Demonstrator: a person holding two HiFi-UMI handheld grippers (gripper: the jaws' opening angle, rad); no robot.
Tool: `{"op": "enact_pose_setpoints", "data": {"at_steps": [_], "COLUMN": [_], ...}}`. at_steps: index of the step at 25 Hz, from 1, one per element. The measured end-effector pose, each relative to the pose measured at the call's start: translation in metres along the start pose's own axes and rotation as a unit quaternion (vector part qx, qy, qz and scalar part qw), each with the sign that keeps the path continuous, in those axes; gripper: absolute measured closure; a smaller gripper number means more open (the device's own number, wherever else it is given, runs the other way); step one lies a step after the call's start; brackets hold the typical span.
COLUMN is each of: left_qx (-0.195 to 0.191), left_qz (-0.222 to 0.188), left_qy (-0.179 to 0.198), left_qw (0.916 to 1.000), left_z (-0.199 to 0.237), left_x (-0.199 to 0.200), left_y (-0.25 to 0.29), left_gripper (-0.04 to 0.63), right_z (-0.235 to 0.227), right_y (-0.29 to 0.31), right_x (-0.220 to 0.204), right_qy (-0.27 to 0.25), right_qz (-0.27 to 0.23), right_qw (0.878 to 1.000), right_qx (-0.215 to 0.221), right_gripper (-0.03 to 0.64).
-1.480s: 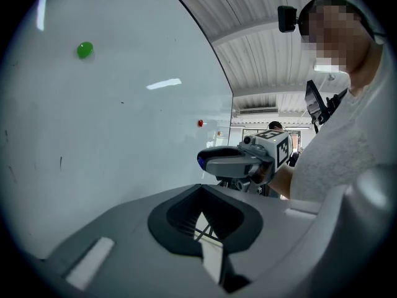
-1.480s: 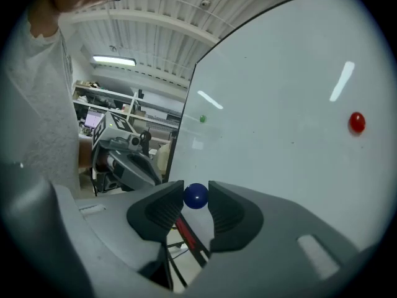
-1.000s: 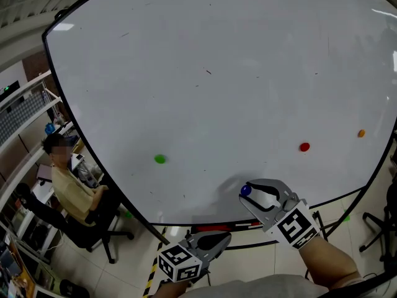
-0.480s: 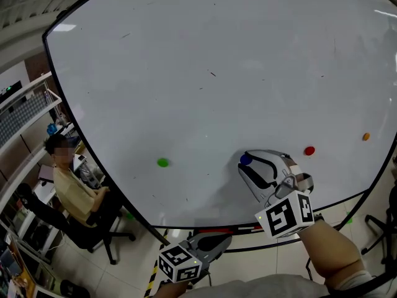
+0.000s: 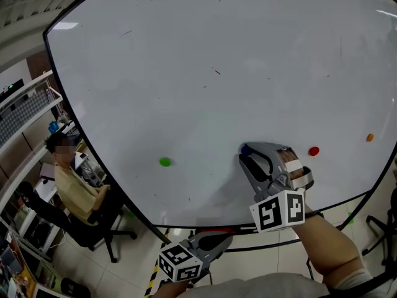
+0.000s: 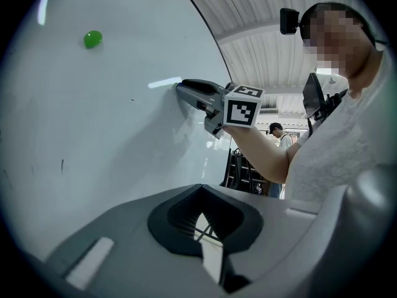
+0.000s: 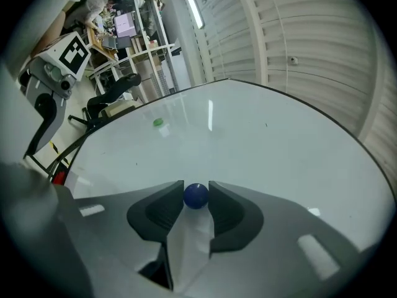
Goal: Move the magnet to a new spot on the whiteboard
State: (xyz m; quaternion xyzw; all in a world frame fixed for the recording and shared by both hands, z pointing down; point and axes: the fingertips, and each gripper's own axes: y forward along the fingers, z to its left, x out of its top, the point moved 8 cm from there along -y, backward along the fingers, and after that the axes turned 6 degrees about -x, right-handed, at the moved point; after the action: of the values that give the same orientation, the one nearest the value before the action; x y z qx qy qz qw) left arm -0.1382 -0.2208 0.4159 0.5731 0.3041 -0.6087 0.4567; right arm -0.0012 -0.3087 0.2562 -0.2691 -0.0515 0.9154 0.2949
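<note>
Most of the view is a big whiteboard (image 5: pixel 186 73), with an office and a person in a chair (image 5: pixel 71 188) off past its left edge.

The right gripper (image 5: pixel 246 151) is up at the board, near the bottom edge and a bit right of the middle. Its two fingers are only a little way apart and pinch the blue magnet (image 7: pixel 196 195) between their tips. The magnet is right at the board, but I cannot tell if it touches.

So the step looks like carrying the magnet to its new place. Next it needs a bare spot, away from the green magnet (image 5: pixel 164 162), the red magnet (image 5: pixel 314 151) and the orange magnet (image 5: pixel 370 138). Then press it flat and let go.

The left gripper (image 6: pixel 200 225) waits low, below the bottom edge, fingers closed with nothing in them.
</note>
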Motion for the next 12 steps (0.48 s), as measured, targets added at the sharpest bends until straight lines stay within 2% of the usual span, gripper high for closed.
{"op": "enact_pose_setpoints", "data": {"at_steps": [12], "left_qx": [0.002], "left_qz": [0.001], "left_qy": [-0.007], "left_qw": [1.0], "left_z": [0.0029], "left_x": [-0.0033], "left_y": [-0.0029], "left_gripper": [0.609], "right_z": [0.0054], "right_y": [0.0055], "right_x": [-0.0023], "right_qy": [-0.033], "right_qz": [0.009], "right_qw": [0.999], "right_qx": [-0.017], "right_gripper": [0.5]}}
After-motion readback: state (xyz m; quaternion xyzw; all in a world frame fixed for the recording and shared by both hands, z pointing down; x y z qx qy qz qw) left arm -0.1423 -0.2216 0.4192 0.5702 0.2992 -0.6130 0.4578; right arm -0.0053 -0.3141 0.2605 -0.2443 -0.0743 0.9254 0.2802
